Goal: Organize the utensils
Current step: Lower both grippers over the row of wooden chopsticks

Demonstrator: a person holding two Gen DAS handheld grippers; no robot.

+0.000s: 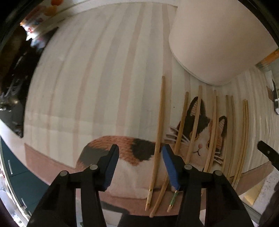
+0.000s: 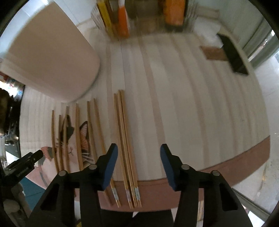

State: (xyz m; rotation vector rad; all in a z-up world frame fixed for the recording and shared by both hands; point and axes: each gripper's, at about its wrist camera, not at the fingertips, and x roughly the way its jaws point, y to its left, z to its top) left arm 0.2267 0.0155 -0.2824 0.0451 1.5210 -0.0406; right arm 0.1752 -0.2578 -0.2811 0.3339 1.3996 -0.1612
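1. A home, most likely a kitchen or dining spot: a striped cloth mat (image 1: 97,73) printed with a calico cat (image 1: 200,138) covers the table.
2. Wooden chopsticks (image 2: 125,139) lie in rows along the mat's near edge.
3. A rack of bottles and boxes (image 2: 143,15) stands at the mat's far edge.
4. A pale rounded container (image 2: 50,57) sits at the far left corner.
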